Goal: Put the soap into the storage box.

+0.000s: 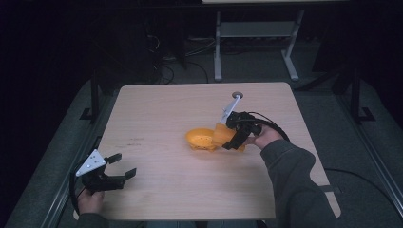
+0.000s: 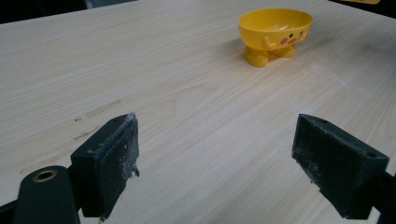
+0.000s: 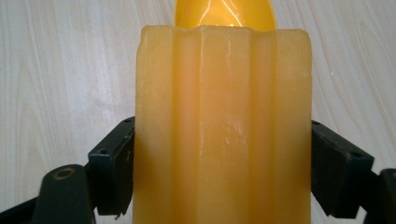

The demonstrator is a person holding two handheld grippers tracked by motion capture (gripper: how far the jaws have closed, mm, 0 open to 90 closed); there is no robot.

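A small yellow bowl (image 1: 199,139) with a cartoon face and little feet stands upright near the middle of the wooden table (image 1: 157,109). My right gripper (image 1: 229,138) is shut on a pale orange ridged block (image 1: 220,133), held just right of the bowl and a little above its rim. In the right gripper view the block (image 3: 222,116) fills the space between both jaws of the gripper (image 3: 224,158), and the bowl (image 3: 224,14) peeks out behind it. My left gripper (image 1: 121,165) rests open near the front left corner, far from the bowl (image 2: 274,28), its jaws (image 2: 217,158) holding nothing.
A round grommet hole (image 1: 237,95) sits near the table's far edge. Behind the table, on the dark floor, are a white desk frame (image 1: 256,42) and loose cables. A faint scuff mark (image 1: 130,141) marks the wood on the left.
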